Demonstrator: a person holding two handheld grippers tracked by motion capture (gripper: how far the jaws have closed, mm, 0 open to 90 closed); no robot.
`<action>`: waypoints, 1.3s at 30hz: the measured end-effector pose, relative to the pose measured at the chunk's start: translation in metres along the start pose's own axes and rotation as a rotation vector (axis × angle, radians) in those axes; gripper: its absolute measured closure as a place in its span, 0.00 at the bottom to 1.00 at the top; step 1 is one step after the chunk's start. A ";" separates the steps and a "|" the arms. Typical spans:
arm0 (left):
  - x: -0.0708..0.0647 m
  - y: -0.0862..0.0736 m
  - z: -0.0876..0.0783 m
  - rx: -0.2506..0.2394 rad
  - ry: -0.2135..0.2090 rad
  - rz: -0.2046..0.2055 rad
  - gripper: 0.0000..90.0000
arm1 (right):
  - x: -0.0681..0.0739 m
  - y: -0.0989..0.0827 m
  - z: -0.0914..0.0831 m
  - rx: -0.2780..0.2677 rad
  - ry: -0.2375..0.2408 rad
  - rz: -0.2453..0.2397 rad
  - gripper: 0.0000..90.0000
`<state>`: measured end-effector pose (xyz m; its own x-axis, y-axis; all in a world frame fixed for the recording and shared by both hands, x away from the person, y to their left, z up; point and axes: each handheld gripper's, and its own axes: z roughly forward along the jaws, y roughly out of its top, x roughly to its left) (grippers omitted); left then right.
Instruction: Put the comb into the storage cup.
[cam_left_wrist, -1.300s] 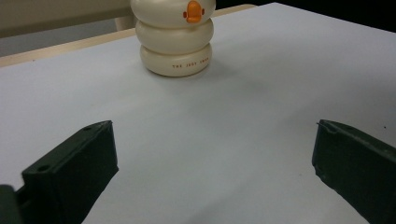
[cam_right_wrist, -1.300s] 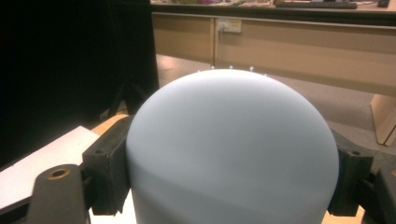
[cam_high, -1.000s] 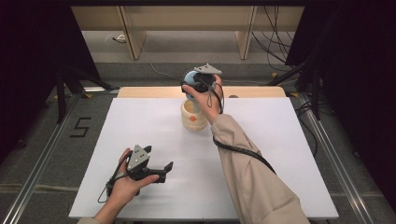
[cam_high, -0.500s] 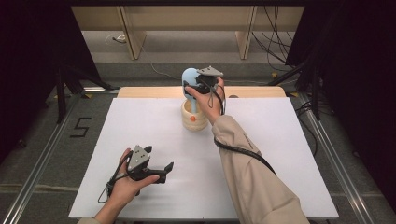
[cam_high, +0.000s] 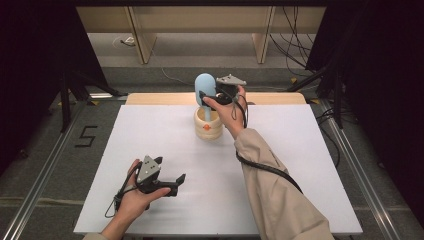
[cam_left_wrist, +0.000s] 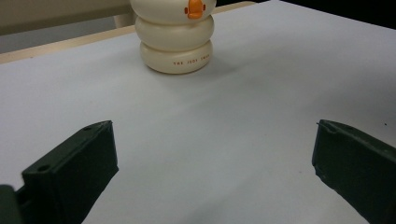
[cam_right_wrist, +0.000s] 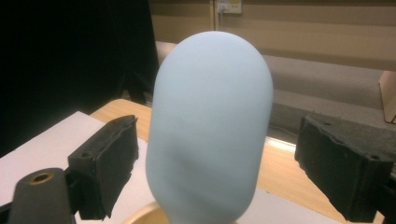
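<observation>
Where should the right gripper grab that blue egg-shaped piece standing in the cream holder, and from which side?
Grip the blue egg-shaped piece across its straight middle, coming in level from the right gripper's present side. It stands upright in the cream holder, its foot hidden there, and its domed top would likely slip. The jaws, just opening, flank it without touching.

Right tool (cam_right_wrist: 215, 172) jaws wider, opening

Beige sleeve (cam_high: 280, 195) — black jaws, grey plate (cam_high: 149, 166).
</observation>
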<state>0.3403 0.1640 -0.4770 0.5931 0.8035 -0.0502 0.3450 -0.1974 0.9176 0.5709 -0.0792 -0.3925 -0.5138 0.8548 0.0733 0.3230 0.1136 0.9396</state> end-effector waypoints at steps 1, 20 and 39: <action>0.000 0.000 0.000 0.001 0.001 0.003 0.00 | -0.001 0.000 -0.003 0.000 0.006 -0.002 0.15; 0.003 0.000 0.000 0.003 0.018 -0.003 0.00 | -0.014 -0.013 -0.047 0.051 0.059 -0.059 0.13; 0.004 0.000 -0.001 0.001 0.026 -0.006 0.00 | -0.021 -0.034 -0.082 0.080 0.090 -0.106 0.14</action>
<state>0.3425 0.1674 -0.4766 0.5721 0.8189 -0.0453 0.3494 -0.1933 0.9168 0.5058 -0.1428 -0.3982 -0.6163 0.7875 0.0081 0.3232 0.2436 0.9144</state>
